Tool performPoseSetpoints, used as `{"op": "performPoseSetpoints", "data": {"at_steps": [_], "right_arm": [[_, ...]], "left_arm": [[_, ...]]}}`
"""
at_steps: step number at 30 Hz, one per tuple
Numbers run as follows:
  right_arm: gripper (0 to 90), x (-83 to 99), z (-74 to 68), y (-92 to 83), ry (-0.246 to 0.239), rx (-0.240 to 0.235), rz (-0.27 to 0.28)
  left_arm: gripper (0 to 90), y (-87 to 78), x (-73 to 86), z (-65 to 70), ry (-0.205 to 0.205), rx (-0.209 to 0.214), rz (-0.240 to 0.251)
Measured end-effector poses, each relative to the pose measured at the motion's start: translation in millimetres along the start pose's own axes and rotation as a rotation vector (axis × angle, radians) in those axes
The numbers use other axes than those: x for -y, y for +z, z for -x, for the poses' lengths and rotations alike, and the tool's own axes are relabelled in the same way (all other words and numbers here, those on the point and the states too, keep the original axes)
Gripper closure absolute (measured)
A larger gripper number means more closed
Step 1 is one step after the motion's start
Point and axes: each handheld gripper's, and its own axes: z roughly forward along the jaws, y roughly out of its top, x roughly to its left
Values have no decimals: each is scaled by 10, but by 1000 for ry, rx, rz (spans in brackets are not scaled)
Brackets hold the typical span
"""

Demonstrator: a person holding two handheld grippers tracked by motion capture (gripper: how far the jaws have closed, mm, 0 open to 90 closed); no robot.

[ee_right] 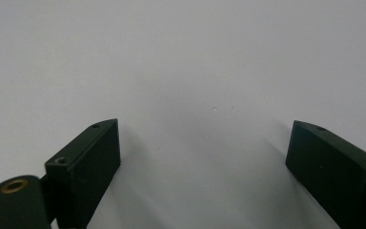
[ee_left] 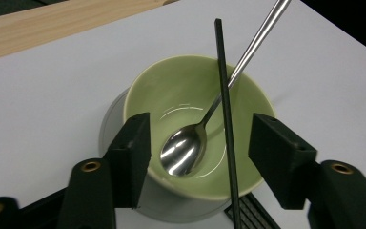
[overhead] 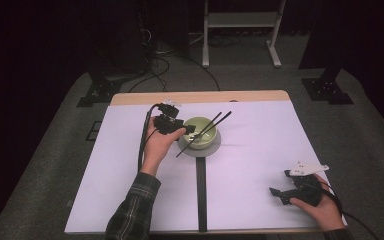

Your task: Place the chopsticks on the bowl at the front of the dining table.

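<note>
The left gripper (ee_left: 198, 160) hovers with jaws apart, gripping nothing, over the pale green ceramic bowl (ee_left: 147, 93); a shiny metal spoon (ee_left: 185, 150) lies inside, a thin black chopstick (ee_left: 225, 114) across its rim. The right gripper (ee_right: 202, 157) gapes open over the white table (ee_right: 181, 57)

Steel spoon (ee_left: 186, 150) in green bowl (ee_left: 145, 93), black chopstick (ee_left: 225, 109) across rim
</note>
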Motion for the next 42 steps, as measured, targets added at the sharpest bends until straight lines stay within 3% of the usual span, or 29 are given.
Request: {"op": "performPoseSetpoints", "data": {"at_steps": [5, 18, 22, 28, 42], "right_arm": [[99, 0, 0, 0, 0, 0, 0], [99, 0, 0, 0, -1, 1, 0], [99, -1, -1, 0, 0, 1, 0], [99, -1, -1, 0, -1, 1, 0], [100, 0, -2, 0, -1, 2, 0]], "left_arm": [[274, -105, 96, -38, 15, -11, -12], [157, -348, 393, -77, 30, -51, -8], [95, -404, 514, -80, 51, -41, -15], [91, -475, 712, -17, 105, -62, -41], [90, -664, 1096, 49, 108, -76, -17]]}}
